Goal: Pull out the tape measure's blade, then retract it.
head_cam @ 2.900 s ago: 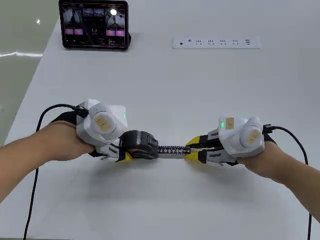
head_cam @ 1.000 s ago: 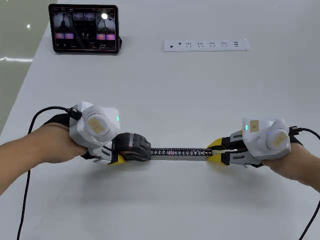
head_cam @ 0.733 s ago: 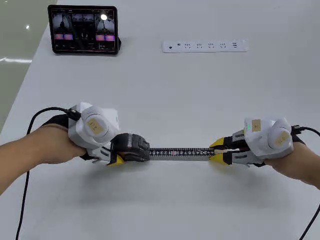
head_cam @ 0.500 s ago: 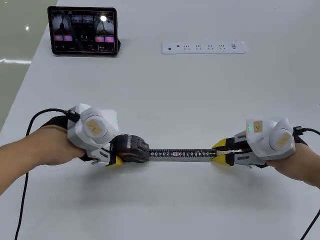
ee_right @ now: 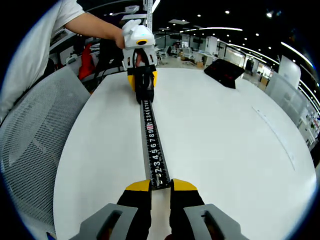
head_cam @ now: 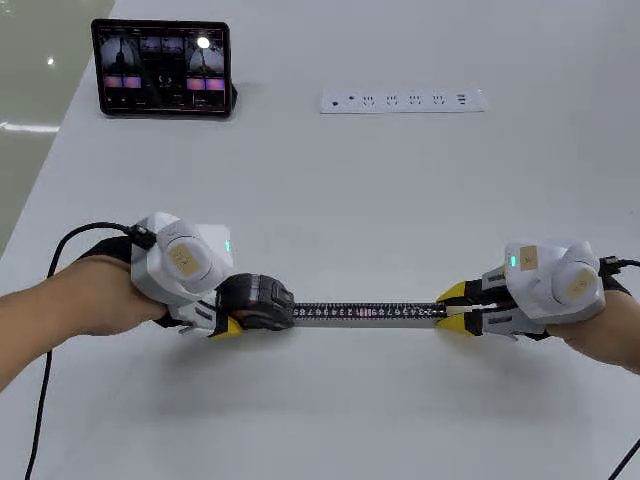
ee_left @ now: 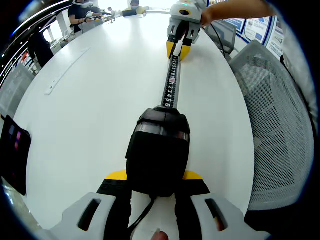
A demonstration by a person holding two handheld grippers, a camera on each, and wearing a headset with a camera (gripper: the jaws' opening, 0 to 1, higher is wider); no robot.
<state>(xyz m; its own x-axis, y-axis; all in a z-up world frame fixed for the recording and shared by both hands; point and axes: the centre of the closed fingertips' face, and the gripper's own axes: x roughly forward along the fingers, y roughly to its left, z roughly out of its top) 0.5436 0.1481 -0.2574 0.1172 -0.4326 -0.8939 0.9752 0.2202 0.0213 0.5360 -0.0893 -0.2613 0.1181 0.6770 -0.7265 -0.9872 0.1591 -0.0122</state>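
A black tape measure case [head_cam: 252, 303] lies low over the white table, held at its rear by my left gripper [head_cam: 228, 318], which is shut on it; in the left gripper view the case [ee_left: 158, 151] sits between the yellow-tipped jaws. Its numbered blade [head_cam: 365, 312] runs out to the right, where my right gripper [head_cam: 455, 309] is shut on the blade's end. In the right gripper view the blade [ee_right: 152, 150] stretches away from my right gripper [ee_right: 160, 186] toward the case [ee_right: 142, 82] and the left gripper [ee_right: 140, 75]. The right gripper [ee_left: 179, 49] appears far up the blade [ee_left: 171, 85] in the left gripper view.
A tablet [head_cam: 163, 69] stands at the table's far left and a white power strip [head_cam: 402, 100] lies at the far middle. A black cable [head_cam: 45, 350] trails from the left gripper. A mesh chair [ee_left: 277, 125] stands beside the table [head_cam: 330, 200].
My right gripper has moved further right with the blade's end, so more blade is drawn out of the case. The left gripper and case have held roughly still.
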